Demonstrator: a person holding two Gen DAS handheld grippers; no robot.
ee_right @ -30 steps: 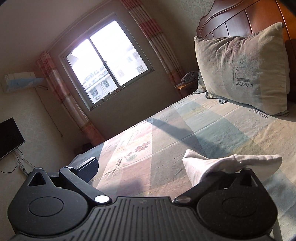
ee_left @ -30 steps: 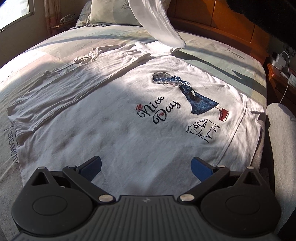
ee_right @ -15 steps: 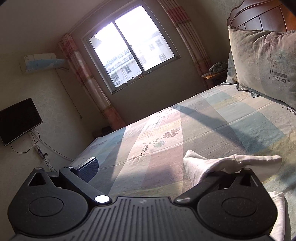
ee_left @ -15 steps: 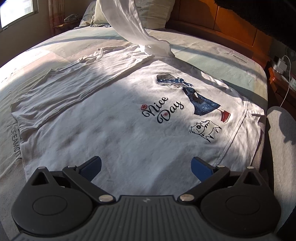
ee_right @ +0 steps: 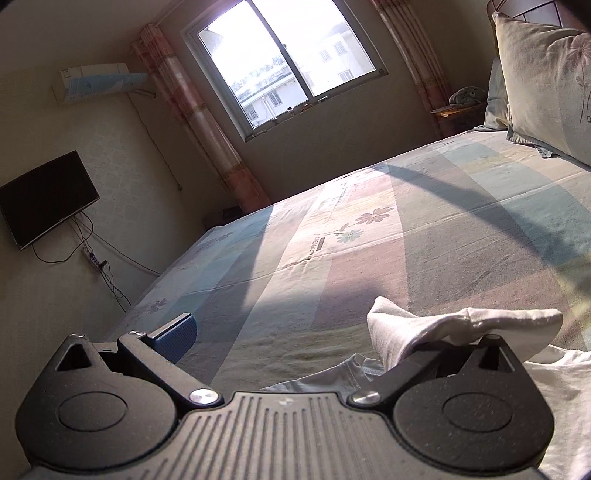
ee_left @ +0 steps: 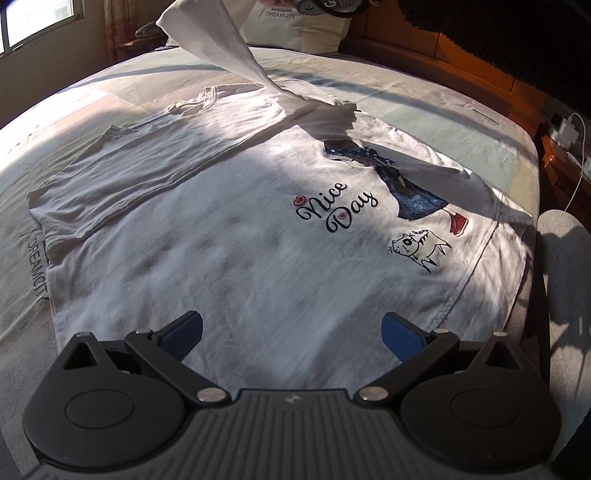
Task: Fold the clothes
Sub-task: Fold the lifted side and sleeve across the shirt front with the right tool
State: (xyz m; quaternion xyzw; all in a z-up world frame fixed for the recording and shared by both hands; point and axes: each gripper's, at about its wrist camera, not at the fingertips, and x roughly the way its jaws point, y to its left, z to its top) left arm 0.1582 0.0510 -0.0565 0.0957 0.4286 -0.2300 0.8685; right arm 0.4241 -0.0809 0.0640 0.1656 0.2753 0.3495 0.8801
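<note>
A white T-shirt (ee_left: 258,258) with a "Nice Day" print lies flat on the bed, its left side folded inward. My left gripper (ee_left: 291,328) hovers open over the shirt's near hem, nothing between its blue pads. One sleeve (ee_left: 221,48) is lifted off the bed and hangs from my right gripper (ee_left: 328,5) at the top of the left wrist view. In the right wrist view the right gripper (ee_right: 291,332) has its jaws wide apart, and the sleeve (ee_right: 461,328) is draped over its right finger, hiding that pad. The shirt body (ee_right: 554,387) shows below.
The striped bed sheet (ee_right: 369,240) stretches left toward the window (ee_right: 288,62). A pillow (ee_left: 295,29) leans on the wooden headboard (ee_left: 461,55). A charger and cable (ee_left: 569,129) sit beside the bed on the right. A wall TV (ee_right: 44,195) hangs far left.
The right gripper has carried the lifted sleeve leftward across the shirt's top, and its view swung toward the TV wall. The left gripper has hardly moved.
</note>
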